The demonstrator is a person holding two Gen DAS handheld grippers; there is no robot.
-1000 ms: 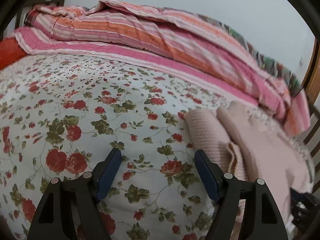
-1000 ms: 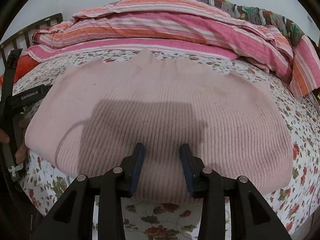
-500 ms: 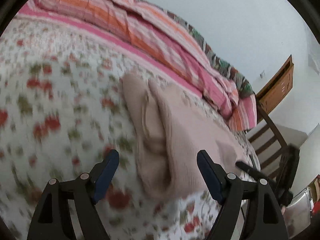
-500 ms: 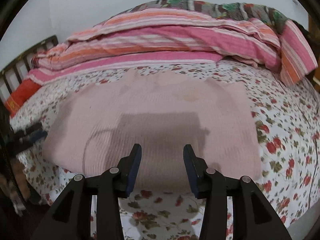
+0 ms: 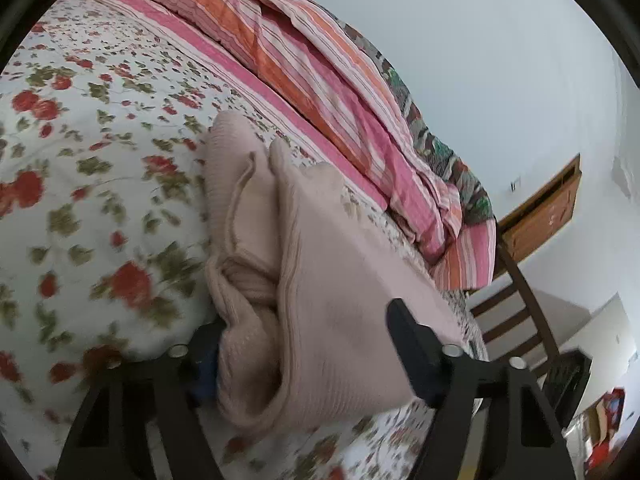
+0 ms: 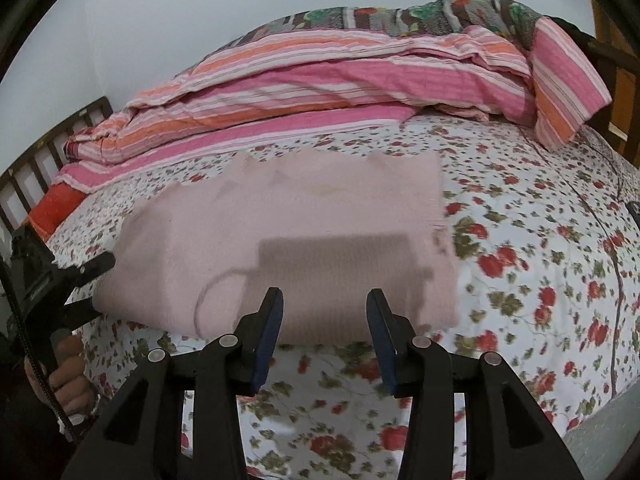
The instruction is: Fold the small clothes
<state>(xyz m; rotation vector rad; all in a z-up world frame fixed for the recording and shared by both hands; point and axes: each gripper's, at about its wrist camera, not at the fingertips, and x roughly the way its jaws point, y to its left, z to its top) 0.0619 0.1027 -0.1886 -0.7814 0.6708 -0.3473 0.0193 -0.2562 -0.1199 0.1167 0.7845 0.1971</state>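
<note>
Closest to the left wrist camera, the left gripper [image 5: 304,356] has the bunched end of the pink knit garment [image 5: 320,280] between its jaws, which are closing around it; one finger is half buried under the folds while the other stands clear beside the cloth, so the pads do not yet look pressed on it from both sides. Nearest the right wrist camera, the right gripper [image 6: 324,336] hovers over the flowered bedsheet [image 6: 540,240] just short of the garment's near edge [image 6: 280,248], its jaws at a moderate gap with nothing between them. From that side the left gripper's black frame [image 6: 60,280] shows at the garment's left end, with the person's hand [image 6: 68,372] below it. The garment itself lies on the sheet as a flat, roughly rectangular pad, seemingly already folded at least once, though its left end is loose and lumpy. Judging from this, the fold is well along but unfinished: the bunched end needs gathering and a last fold or tidy remains. Farther back, a striped pink and orange quilt [image 6: 340,80] is heaped along the bed's far side, against a pale wall [image 5: 500,60].
</note>
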